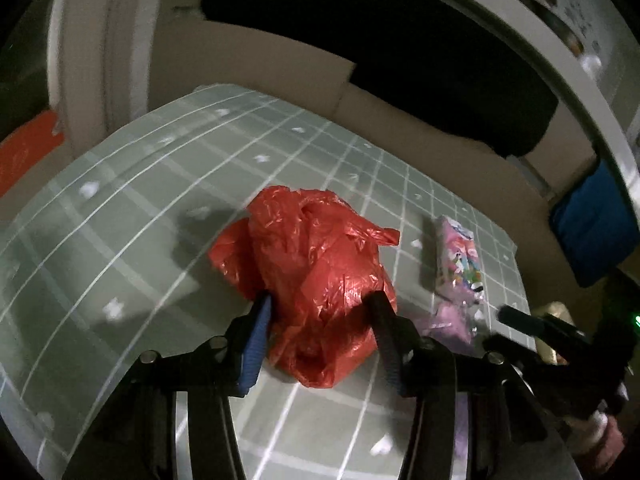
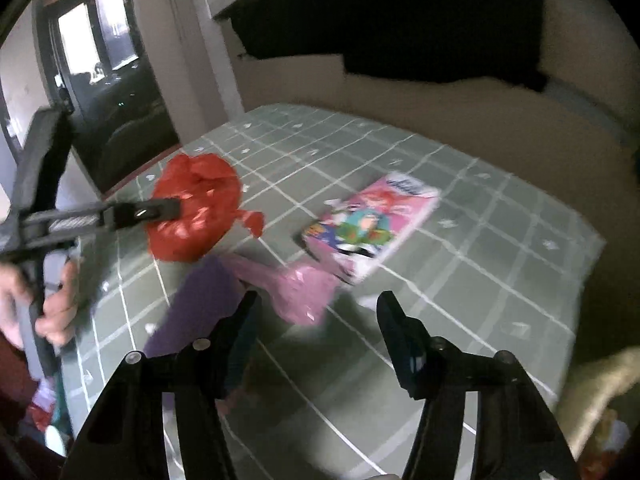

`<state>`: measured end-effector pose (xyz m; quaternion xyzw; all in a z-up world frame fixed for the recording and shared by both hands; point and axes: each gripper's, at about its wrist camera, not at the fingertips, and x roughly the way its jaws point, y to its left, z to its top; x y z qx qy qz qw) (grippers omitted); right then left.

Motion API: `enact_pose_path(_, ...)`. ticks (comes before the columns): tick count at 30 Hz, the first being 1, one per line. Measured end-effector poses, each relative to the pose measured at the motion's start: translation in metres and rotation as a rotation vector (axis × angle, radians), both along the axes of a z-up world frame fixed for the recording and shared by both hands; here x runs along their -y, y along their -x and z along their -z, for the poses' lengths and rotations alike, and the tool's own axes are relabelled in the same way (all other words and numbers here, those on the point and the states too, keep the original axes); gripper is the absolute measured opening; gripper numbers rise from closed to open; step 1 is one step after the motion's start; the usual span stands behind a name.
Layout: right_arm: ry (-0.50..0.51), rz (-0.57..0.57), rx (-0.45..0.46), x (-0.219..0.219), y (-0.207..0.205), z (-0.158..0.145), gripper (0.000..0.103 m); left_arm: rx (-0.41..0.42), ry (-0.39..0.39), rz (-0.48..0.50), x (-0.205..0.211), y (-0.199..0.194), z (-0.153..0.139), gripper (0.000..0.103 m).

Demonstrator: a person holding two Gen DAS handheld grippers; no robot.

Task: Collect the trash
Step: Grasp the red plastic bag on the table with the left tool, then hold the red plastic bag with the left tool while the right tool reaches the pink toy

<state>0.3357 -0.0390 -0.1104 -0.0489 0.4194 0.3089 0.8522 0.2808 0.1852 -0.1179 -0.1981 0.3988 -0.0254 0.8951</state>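
Fingers (image 1: pixel 262 320) of our left gripper (image 1: pixel 320 312) stand on either side of the crumpled red plastic bag (image 1: pixel 320 272) on the green checked tablecloth (image 1: pixel 132 208), jaws wide; we cannot tell whether the pads press it. Our right gripper (image 2: pixel 316 312) hangs open and empty above the cloth (its view is blurred). Just beyond it lies a pink plastic wrapper (image 2: pixel 304 292), then a pink printed packet (image 2: pixel 368 224). A dark cloth (image 2: pixel 400 24) hangs behind the table.
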Motion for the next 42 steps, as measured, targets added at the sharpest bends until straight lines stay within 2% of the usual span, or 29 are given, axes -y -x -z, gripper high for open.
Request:
enact_pose_path(6, 0.015, 0.001, -0.067, -0.022, -0.027, 0.020, 0.054, 0.013, 0.015, 0.013, -0.007, 0.029, 0.002, 0.050)
enact_pose_path(8, 0.017, 0.004, -0.058, -0.025, -0.028, 0.020, 0.054, 0.017, 0.013, 0.027, -0.004, 0.037, 0.002, 0.051)
enact_pose_path(9, 0.027, 0.001, -0.053, -0.027, -0.028, 0.020, 0.050, 0.019, 0.011, 0.033, -0.003, 0.039, 0.002, 0.051)
enact_pose_path(10, 0.030, -0.004, -0.051, -0.028, -0.026, 0.019, 0.041, 0.021, 0.005, 0.039, 0.000, 0.040, 0.002, 0.051)
enact_pose_path(12, 0.035, -0.018, -0.055, -0.028, -0.021, 0.017, 0.036, 0.026, -0.004, 0.046, 0.003, 0.043, 0.001, 0.051)
enact_pose_path(15, 0.070, -0.020, -0.023, -0.025, -0.008, 0.012, 0.035, 0.023, 0.001, 0.047, 0.007, 0.046, 0.001, 0.051)
enact_pose_path(19, 0.066, -0.006, -0.020, -0.007, 0.010, 0.007, 0.035, 0.008, 0.025, 0.102, 0.017, 0.052, 0.002, 0.051)
enact_pose_path(26, 0.032, 0.092, -0.053, 0.047, 0.045, 0.008, 0.035, -0.006, 0.023, 0.180, 0.043, 0.076, 0.000, 0.051)
enact_pose_path(30, -0.007, 0.062, -0.038, 0.063, 0.068, 0.010, 0.038, -0.012, 0.033, 0.197, 0.054, 0.086, 0.000, 0.051)
enact_pose_path(31, 0.000, 0.049, -0.035, 0.063, 0.072, 0.012, 0.045, -0.014, 0.037, 0.195, 0.056, 0.089, 0.000, 0.051)
enact_pose_path(33, 0.041, 0.024, -0.027, 0.059, 0.078, 0.018, 0.052, -0.016, 0.040, 0.185, 0.056, 0.090, 0.000, 0.051)
enact_pose_path(37, 0.125, 0.008, 0.056, 0.047, 0.087, 0.021, 0.056, -0.028, 0.069, 0.146, 0.053, 0.092, 0.001, 0.052)
enact_pose_path(42, 0.131, 0.007, 0.048, 0.045, 0.085, 0.022, 0.058, -0.033, 0.092, 0.115, 0.052, 0.092, 0.004, 0.052)
